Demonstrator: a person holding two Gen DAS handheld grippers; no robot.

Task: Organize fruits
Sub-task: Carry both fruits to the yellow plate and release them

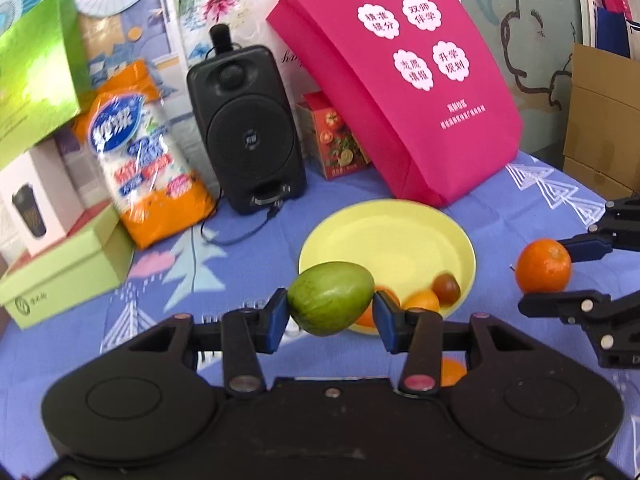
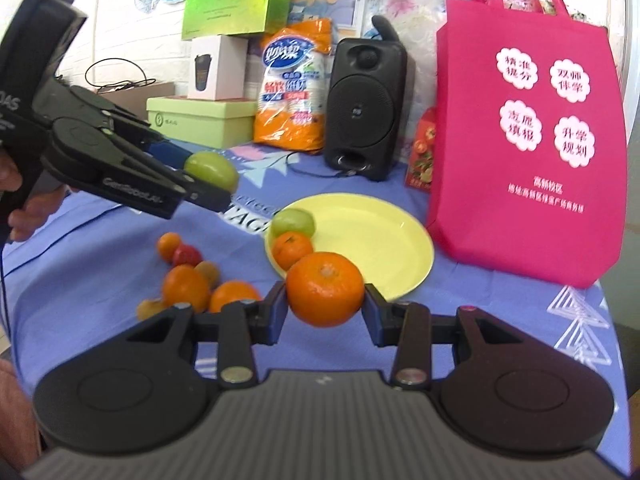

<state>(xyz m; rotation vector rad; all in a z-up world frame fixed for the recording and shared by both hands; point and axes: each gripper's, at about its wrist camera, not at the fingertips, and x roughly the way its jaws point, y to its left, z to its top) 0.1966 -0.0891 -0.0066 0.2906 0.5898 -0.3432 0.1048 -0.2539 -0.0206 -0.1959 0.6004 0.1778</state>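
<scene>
My left gripper [image 1: 331, 312] is shut on a green mango-like fruit [image 1: 330, 297] and holds it above the near rim of the yellow plate [image 1: 400, 236]. It also shows in the right wrist view [image 2: 210, 168]. My right gripper [image 2: 325, 307] is shut on an orange [image 2: 325, 288], held above the table just in front of the yellow plate [image 2: 372, 236]. In the left wrist view the orange [image 1: 543, 266] sits to the right of the plate. On the plate lie a green fruit [image 2: 293, 221] and a small orange [image 2: 292, 249].
Several loose oranges and small fruits [image 2: 188, 276] lie on the blue cloth left of the plate. A pink tote bag [image 2: 532, 128], a black speaker [image 2: 364, 108], an orange packet [image 2: 294, 88] and green boxes [image 2: 200, 120] stand behind.
</scene>
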